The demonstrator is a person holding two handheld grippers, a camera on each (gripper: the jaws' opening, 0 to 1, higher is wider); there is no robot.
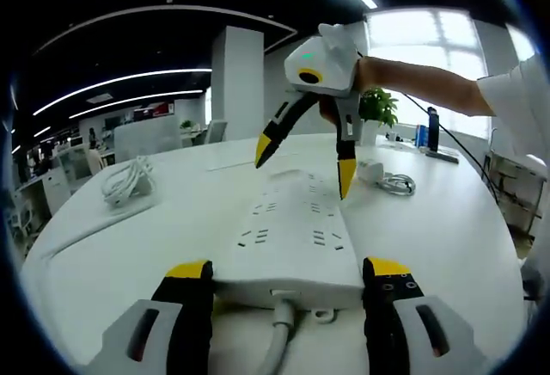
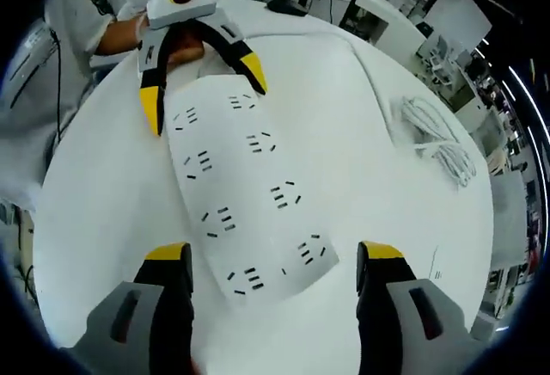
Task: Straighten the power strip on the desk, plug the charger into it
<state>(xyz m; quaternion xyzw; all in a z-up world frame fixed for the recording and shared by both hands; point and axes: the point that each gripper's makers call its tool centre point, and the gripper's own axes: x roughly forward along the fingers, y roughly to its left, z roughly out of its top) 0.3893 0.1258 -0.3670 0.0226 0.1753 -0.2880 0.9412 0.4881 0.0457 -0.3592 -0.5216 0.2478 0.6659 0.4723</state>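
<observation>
A white power strip (image 1: 292, 229) lies lengthwise on the white round desk (image 1: 455, 237), with its cord (image 1: 277, 341) leaving the near end. My left gripper (image 1: 286, 276) is open, one jaw on each side of that cord end and close to its sides. My right gripper (image 1: 305, 164) hangs open over the far end. In the right gripper view the power strip (image 2: 245, 194) runs away from my open right gripper (image 2: 273, 259), whose jaws flank its end with gaps. The left gripper (image 2: 204, 91) straddles the far end. A white charger (image 1: 371, 171) with its cable lies on the desk beside the strip.
A coiled white cable (image 1: 127, 179) lies on the desk, and shows again as the coil (image 2: 438, 143) in the right gripper view. A potted plant (image 1: 378, 104) stands at the desk's far edge. A person's arm (image 1: 421, 82) holds the right gripper. Other office desks surround the table.
</observation>
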